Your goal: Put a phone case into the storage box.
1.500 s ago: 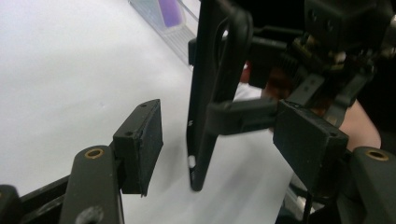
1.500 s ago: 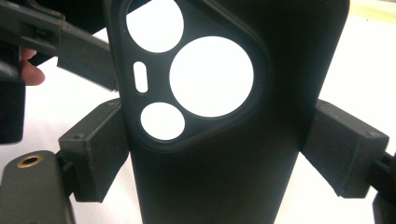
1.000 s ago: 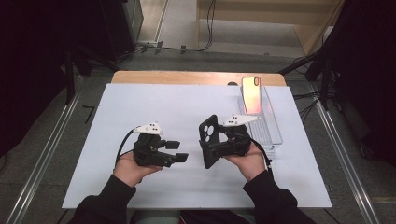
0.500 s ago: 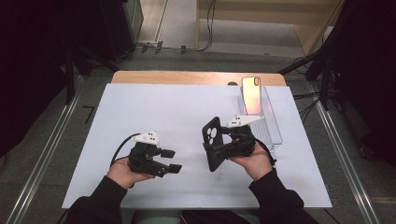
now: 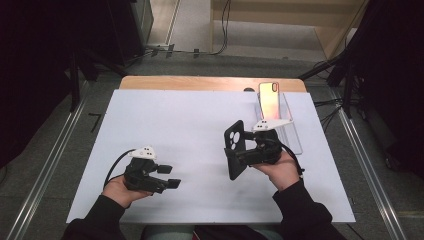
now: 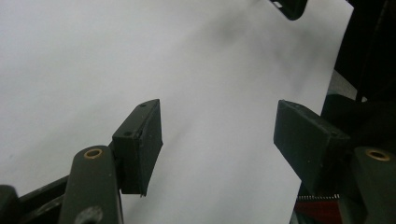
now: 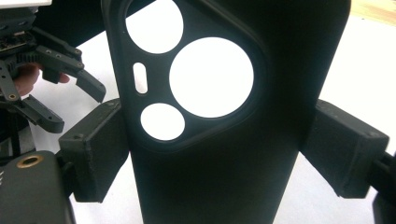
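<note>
The right gripper is clamped by both jaws across the sides of a black phone case, holding it upright over the white mat, just beside the clear stand. That stand holds a phone. Well apart from the stand, the left gripper hovers low over the mat, jaws wide with nothing between them.

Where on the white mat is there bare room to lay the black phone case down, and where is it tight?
The white mat is bare across its far left and centre, from the wooden edge down to the left gripper. A smaller bare strip lies between that gripper and the black phone case in the right gripper. It is crowded at the right: clear stand with a phone.
</note>
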